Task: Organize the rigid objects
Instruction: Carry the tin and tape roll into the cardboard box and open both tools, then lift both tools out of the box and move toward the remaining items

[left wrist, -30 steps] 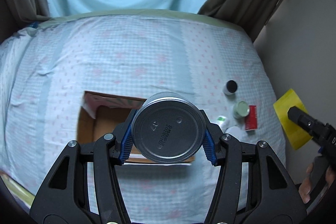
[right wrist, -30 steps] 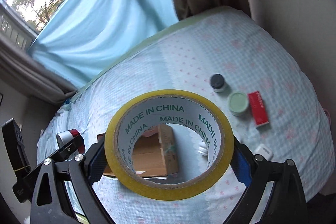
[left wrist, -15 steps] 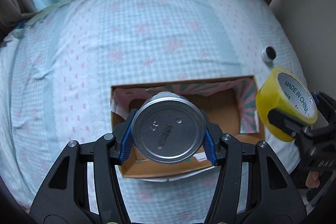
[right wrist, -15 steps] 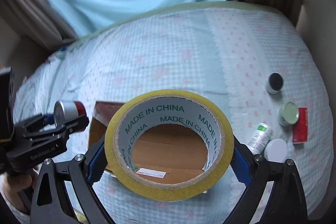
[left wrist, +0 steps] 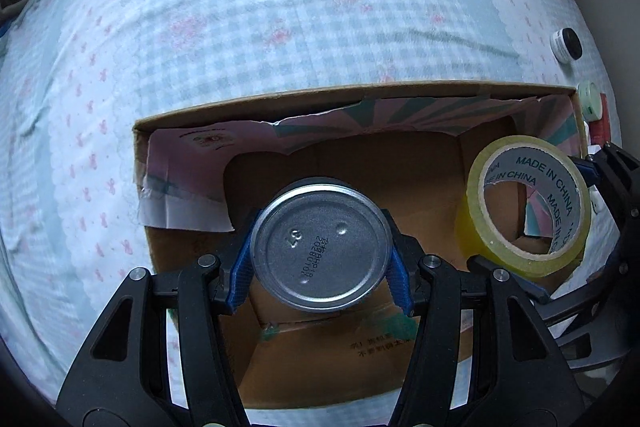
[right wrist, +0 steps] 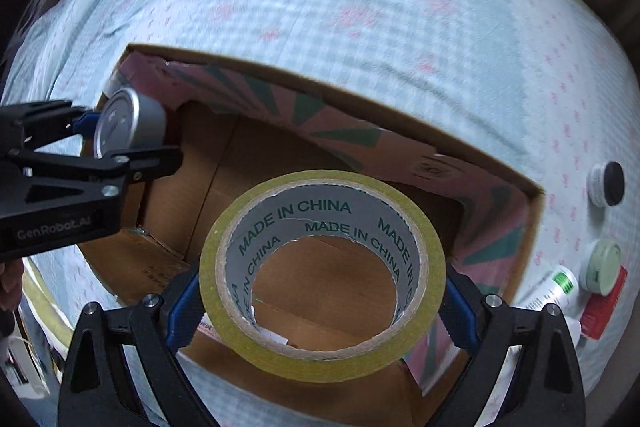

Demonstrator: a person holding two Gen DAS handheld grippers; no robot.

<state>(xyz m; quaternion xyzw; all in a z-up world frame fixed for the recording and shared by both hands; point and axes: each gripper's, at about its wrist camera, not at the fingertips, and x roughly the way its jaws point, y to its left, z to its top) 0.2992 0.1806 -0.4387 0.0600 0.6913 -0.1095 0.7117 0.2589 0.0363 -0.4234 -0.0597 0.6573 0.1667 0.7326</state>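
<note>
Above the cardboard box (left wrist: 360, 359), the left gripper (left wrist: 320, 259) jaws pinch a stiff, slippery metal can (left wrist: 320, 247) across its sides; the right gripper (right wrist: 320, 303) jaws clamp a light, rigid tape roll (right wrist: 320, 275) across its outer rim.

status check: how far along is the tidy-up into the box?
Done: nothing visibly packed; the cardboard box floor looks bare. In hand: left gripper holds the can, right gripper holds the tape roll, both over the box. Left: the black-lidded jar, green-lidded jar, tube and red packet on the bedsheet.
</note>
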